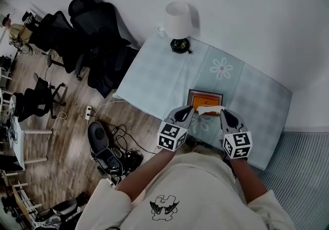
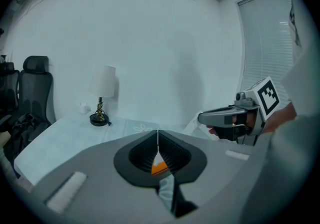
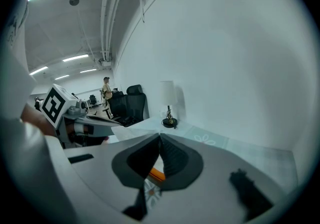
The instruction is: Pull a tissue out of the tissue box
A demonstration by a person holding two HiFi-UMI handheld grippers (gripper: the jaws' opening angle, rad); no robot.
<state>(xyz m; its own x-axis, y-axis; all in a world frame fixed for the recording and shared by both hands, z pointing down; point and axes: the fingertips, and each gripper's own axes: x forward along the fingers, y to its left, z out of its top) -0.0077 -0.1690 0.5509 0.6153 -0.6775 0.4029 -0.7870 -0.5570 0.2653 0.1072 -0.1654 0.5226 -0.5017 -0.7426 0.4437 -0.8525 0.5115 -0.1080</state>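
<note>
- The left gripper has its jaws closed together, just beside the tissue's near end; a grip there cannot be made out.
- The right gripper has its jaws pinched on the white tissue.
- The tissue hangs above the orange tissue box on the blue floral surface.
- The only print is the black square markers on the gripper cubes.

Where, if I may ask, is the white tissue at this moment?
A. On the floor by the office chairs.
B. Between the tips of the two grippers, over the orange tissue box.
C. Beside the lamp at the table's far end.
B: the tissue stretches from the left gripper to the right gripper, over the tissue box.
</note>
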